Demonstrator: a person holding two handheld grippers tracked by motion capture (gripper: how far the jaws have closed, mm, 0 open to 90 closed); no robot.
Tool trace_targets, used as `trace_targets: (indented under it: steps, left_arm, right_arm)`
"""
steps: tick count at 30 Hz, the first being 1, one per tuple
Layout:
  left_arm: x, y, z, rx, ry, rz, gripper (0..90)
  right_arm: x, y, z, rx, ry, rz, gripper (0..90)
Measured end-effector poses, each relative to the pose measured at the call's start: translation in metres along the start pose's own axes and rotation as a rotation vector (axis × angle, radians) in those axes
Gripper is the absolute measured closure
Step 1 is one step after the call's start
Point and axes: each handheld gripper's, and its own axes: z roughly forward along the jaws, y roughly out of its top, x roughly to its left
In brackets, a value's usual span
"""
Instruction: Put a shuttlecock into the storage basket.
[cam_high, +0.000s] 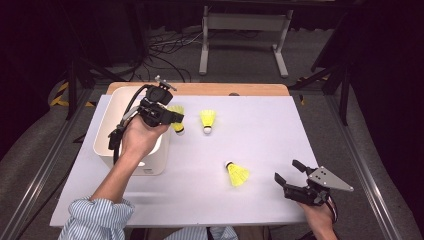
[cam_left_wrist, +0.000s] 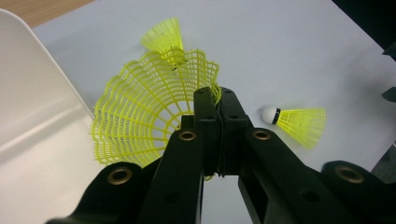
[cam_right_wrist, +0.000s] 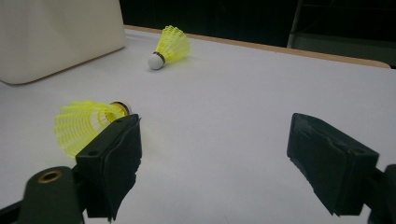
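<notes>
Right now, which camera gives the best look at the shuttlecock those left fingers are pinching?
The left gripper view: the held shuttlecock spreads its yellow mesh skirt up close, with the left gripper shut on its rim. The high view shows it small, partly hidden by the gripper, beside the white bin.

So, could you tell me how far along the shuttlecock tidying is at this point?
Nothing visibly done yet: I can't see any shuttlecock inside the white bin. In hand: the left tongs are shut on the skirt of one yellow shuttlecock beside the bin's rim. Left: two more shuttlecocks on the table, one at the middle, one nearer the open right tongs, lying on its side.
</notes>
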Motion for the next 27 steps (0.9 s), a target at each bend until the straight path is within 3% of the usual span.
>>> trace_targets:
  steps: [13, 27]
  left_arm:
    - [0.014, -0.004, -0.013, -0.033, 0.011, -0.031, 89.0]
    - [0.029, -0.006, -0.021, -0.036, 0.03, -0.062, 89.0]
  right_arm:
    - [0.0, 0.0, 0.0, 0.004, -0.001, 0.001, 18.5]
    - [0.0, 0.0, 0.0, 0.005, 0.001, 0.003, 18.5]
